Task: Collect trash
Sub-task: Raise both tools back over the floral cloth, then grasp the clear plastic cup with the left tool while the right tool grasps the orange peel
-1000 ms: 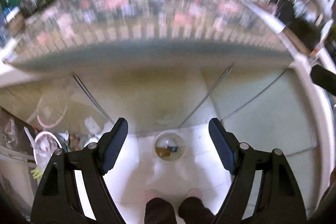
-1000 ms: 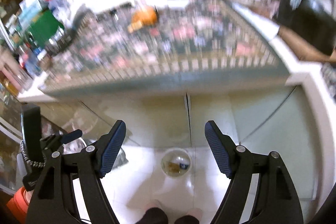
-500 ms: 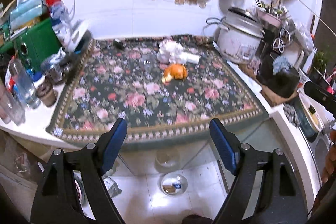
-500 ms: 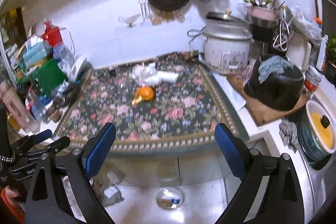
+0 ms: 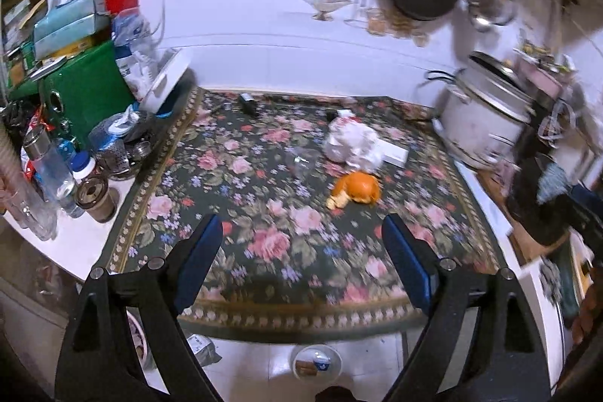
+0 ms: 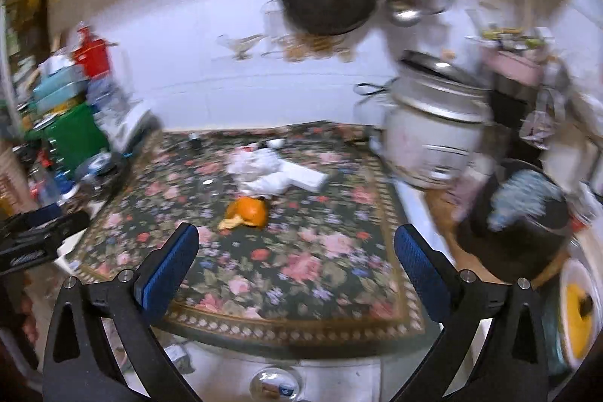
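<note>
Both tools hang above the near edge of the tabletop with nothing between their blue pads: the left tool (image 5: 301, 262) has its jaws spreading wider, and the right tool (image 6: 296, 260) is opening to its fullest as well.

Trash sits toward the middle and back of the floral cloth (image 5: 271, 240). An orange peel (image 5: 356, 191) lies nearest, a curled orange dome with a paler strip hanging off its left side. Just behind it, and apparently touching it, is a crumpled white wrapper or bag (image 5: 350, 142), and beside that a flat white box (image 5: 394, 151) lying on its side. A small clear plastic piece (image 5: 301, 161) may sit to the left, though blur makes it hard to tell.

I judge the peel to be light, soft and a bit springy; it should be pinched across the domed rim, where it is thick enough not to tear. The wrapper looks nearly weightless and will collapse, so a bunched fold near its top knot is the best hold. The box is stiff and light, and gripping across its narrow sides should work.

On the floor below the tabletop edge stands a small round bin (image 5: 316, 362), with scraps already in it.
</note>
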Demonstrator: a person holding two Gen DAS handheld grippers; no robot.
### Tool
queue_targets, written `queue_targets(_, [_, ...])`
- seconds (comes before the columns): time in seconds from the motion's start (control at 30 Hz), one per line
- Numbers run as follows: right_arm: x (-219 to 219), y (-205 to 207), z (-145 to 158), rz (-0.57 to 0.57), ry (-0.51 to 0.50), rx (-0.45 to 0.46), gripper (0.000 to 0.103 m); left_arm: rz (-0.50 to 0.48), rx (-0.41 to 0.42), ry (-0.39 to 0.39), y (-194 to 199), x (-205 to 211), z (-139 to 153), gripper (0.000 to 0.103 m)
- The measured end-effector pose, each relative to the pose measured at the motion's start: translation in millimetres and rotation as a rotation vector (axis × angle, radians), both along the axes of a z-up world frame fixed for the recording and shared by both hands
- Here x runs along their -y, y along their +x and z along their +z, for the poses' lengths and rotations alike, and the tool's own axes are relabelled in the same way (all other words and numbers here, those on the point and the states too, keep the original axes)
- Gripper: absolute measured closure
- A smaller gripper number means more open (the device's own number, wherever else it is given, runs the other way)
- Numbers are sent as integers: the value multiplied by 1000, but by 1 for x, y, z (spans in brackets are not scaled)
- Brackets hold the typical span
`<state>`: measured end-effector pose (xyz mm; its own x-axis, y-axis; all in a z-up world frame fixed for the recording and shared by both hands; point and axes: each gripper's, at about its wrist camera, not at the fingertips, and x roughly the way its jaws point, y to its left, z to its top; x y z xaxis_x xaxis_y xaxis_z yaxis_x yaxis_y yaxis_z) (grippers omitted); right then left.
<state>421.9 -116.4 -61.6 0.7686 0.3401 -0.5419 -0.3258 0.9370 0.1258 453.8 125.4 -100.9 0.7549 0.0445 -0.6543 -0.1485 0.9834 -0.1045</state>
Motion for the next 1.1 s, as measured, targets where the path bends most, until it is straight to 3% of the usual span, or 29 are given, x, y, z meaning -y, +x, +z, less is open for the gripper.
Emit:
queue_targets(0.1, [-7,36,-11,88,35,-70,0,65,-24,-6,23,-4,-4,17])
queue_targets(0.23, [-22,66,-28,107,47,-108,1,111,-62,-43,47,-13,-13,17])
queue_targets(0.43, [-49,117,-56,111,115,-230,17,93,-121,-35,88,-34,-22,17])
queue_targets(0.5, [-64,135,-70,84,86,-258,25,59,-125,-36,105,-42,-25,17])
queue_targets(0.63, [-88,168,-98,31,69,-336,28,-17,-153,-43,149,-62,-39,17])
queue_targets(0.8, [-112,209,-143,-13,79,-467,55,-106,-227,-38,197,-75,-69,17])
queue_targets(0.97, [-116,226,-166,-53,163,-544,59,-211,-306,-35,235,-72,-104,17])
queue_targets(1.1, [-119,227,-166,-95,192,-512,63,-285,-353,-65,261,-64,-130,17])
